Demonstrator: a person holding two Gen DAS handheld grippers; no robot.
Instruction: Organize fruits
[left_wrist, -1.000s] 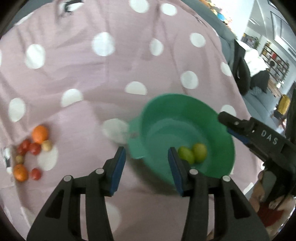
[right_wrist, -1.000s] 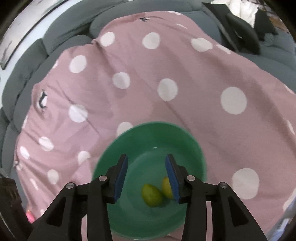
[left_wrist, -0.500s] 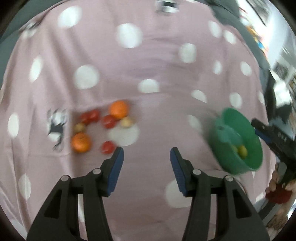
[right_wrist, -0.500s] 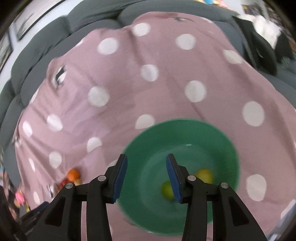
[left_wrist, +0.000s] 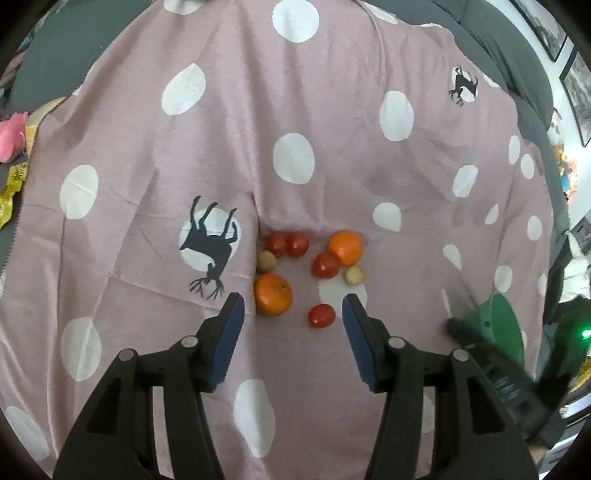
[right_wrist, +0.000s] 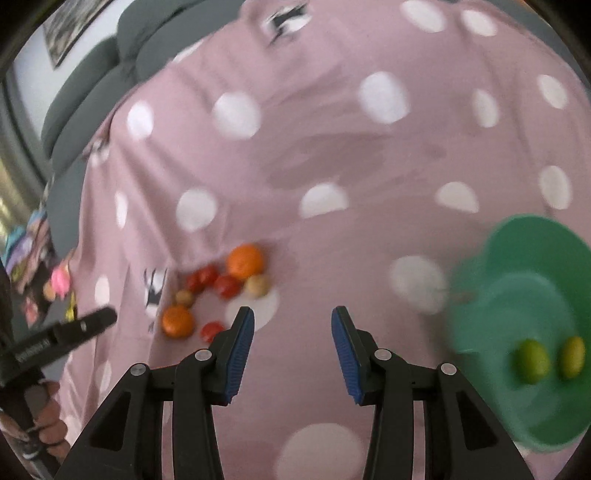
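Note:
A cluster of fruit lies on the pink polka-dot cloth (left_wrist: 295, 110): a near orange (left_wrist: 272, 293), a far orange (left_wrist: 345, 246), several red tomatoes (left_wrist: 325, 264) and two small tan fruits (left_wrist: 266, 260). My left gripper (left_wrist: 291, 306) hovers just short of the cluster with its jaws opening. The near orange and one tomato (left_wrist: 321, 315) lie ahead between the fingers, untouched. My right gripper (right_wrist: 291, 321) stands open and empty over bare cloth. To its right, the green bowl (right_wrist: 517, 295) holds two green-yellow fruits (right_wrist: 532, 360).
The cloth covers a grey sofa (right_wrist: 85, 92). A deer print (left_wrist: 210, 247) sits left of the fruit. A pink toy (left_wrist: 11, 136) and yellow wrappers (left_wrist: 11, 192) lie off the cloth's left edge. A hand (right_wrist: 48, 417) holds the left gripper's handle.
Both views have swung left from the green bowl to the fruit cluster. The bowl now sits at the right edge. My left jaws have widened; the right jaws look unchanged.

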